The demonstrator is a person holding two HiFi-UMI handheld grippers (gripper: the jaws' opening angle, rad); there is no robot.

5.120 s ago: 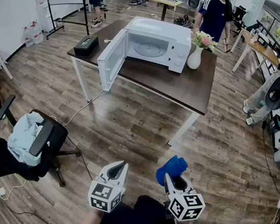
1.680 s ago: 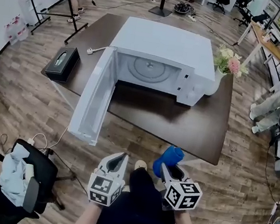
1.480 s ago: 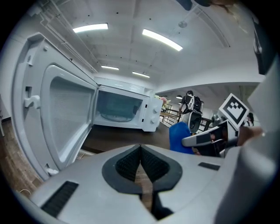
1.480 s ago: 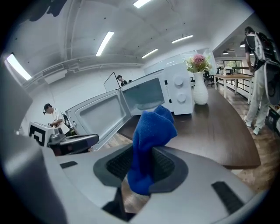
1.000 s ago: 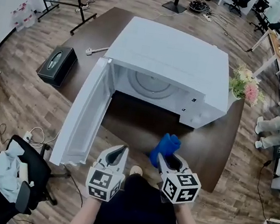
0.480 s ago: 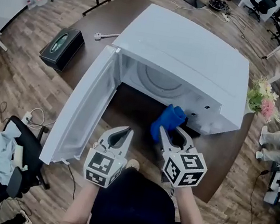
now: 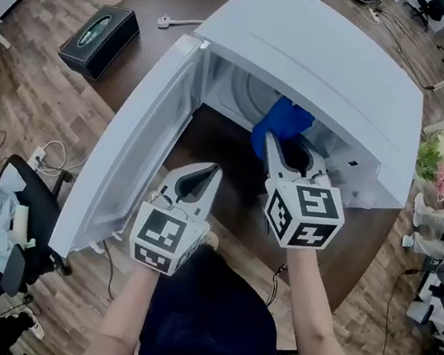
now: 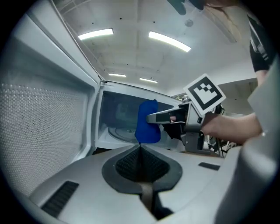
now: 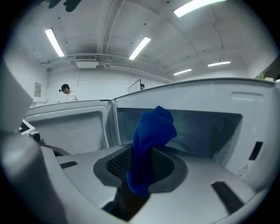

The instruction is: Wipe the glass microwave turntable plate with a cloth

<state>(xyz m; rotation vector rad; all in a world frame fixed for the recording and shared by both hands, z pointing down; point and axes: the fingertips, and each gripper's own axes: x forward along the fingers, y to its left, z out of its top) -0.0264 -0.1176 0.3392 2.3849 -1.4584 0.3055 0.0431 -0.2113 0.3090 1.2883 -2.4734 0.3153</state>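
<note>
the white microwave (image 7: 325, 55) stands on the dark brown tabletop (image 7: 356, 252) with its door (image 7: 130, 150) swung wide open to the left. the right gripper (image 7: 268, 138) is clamped on a blue cloth (image 7: 284, 120). its own view shows the jaws pinching the lower part of the cloth, while the upper part stands up in a loose bunch above the jaw tips. in the head view the cloth sits at the mouth of the oven cavity, just under the front edge of the microwave's top, and the marker cube of that gripper is outside, in front of the opening.

the glass turntable plate (image 8: 118, 132) lies flat on the cavity floor. the left gripper view shows part of its round rim behind and to the left of the cloth. whether the cloth touches the plate cannot be told from these views.

the left gripper (image 7: 216, 169) has its jaws closed together with nothing between them. it hovers over the tabletop in front of the opening, beside the inner face of the door and to the left of the right gripper, with its tips pointing towards the cavity.

on the far left corner of the tabletop is a black tissue box (image 7: 99, 39), and a white plug (image 7: 170, 21) lies near it. a bunch of pink and white flowers (image 7: 440, 161) stands just past the microwave's right side.
</note>
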